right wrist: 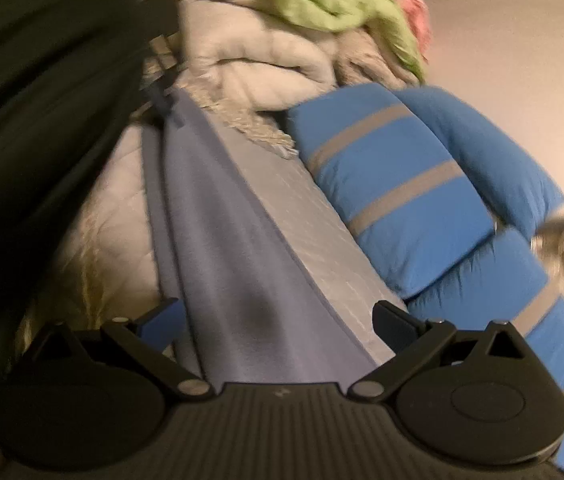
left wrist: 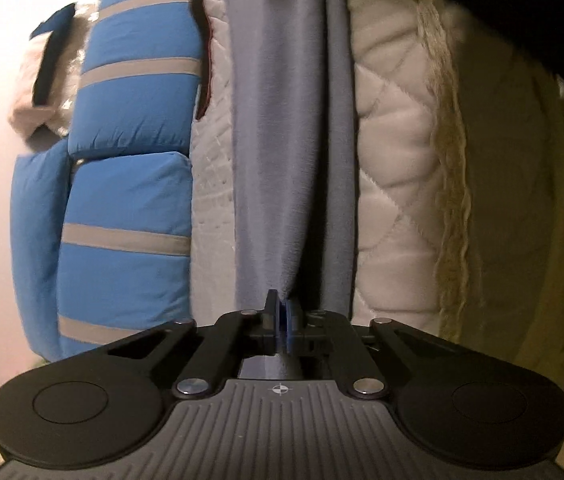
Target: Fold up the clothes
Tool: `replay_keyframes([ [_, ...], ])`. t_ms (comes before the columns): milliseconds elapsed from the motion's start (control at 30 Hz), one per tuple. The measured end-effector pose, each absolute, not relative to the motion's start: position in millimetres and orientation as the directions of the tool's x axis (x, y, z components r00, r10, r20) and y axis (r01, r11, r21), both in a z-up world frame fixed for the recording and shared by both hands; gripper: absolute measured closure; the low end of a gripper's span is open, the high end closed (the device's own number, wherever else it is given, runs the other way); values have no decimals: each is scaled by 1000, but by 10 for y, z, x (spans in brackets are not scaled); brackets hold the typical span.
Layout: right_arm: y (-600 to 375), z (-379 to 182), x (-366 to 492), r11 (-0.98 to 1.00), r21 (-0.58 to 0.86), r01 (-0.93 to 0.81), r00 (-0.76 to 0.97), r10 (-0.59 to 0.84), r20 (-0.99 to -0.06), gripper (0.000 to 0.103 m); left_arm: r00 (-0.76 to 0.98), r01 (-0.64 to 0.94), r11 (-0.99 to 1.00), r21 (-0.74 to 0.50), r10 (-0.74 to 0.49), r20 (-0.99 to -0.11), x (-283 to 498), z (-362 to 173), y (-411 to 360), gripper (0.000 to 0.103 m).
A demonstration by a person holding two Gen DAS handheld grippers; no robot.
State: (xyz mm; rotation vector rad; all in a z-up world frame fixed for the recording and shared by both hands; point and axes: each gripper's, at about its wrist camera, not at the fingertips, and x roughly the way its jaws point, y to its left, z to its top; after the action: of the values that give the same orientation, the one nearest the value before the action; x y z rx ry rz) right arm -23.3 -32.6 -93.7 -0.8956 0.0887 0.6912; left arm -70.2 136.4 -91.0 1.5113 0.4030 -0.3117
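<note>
In the left wrist view the left gripper (left wrist: 282, 322) sits at six o'clock with its jaws together, clamped on a pinch of the grey cloth (left wrist: 282, 140), which runs as a long, narrow, soft band from the pads straight up to twelve o'clock. The cloth lies on a white quilt (left wrist: 394, 152); a blue striped cushion (left wrist: 129, 184) fills nine o'clock and a pale fringe (left wrist: 450, 184) trails down at three o'clock. To do this step well, I would judge that the pinch should stay firm and take both layers of the edge, and that any lift should be slow, so that the cloth comes taut between the two hands without dragging the quilt under it. The only mark on this gripper is a small cross-hair sign on its ribbed body; no words or brand can be read. In the right wrist view the right gripper (right wrist: 277, 320) stands with its jaws wide apart at six o'clock, the grey cloth (right wrist: 233, 240) passing between them and running up toward eleven o'clock; the pads do not press on it. It would do best to close on the cloth's edge rather than its middle, level with the left hand's hold, so that the fold comes square. The cushion (right wrist: 434, 192) lies at three o'clock, a green cloth (right wrist: 322, 0) at twelve o'clock, and something dark fills nine o'clock. This view is blurred, and no label or writing shows.
</note>
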Motion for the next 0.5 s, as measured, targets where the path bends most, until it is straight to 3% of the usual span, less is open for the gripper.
replay_keyframes([
  [233,-204,-1125,-310,372,-789,-488,832,472,-292,0,872,457,380,804,-14,-490,-558,-478,1557,100],
  [500,-152,-1304,-292,280,-913,-297,906,384,-177,0,851,473,506,721,-51,-522,-436,-284,1615,101],
])
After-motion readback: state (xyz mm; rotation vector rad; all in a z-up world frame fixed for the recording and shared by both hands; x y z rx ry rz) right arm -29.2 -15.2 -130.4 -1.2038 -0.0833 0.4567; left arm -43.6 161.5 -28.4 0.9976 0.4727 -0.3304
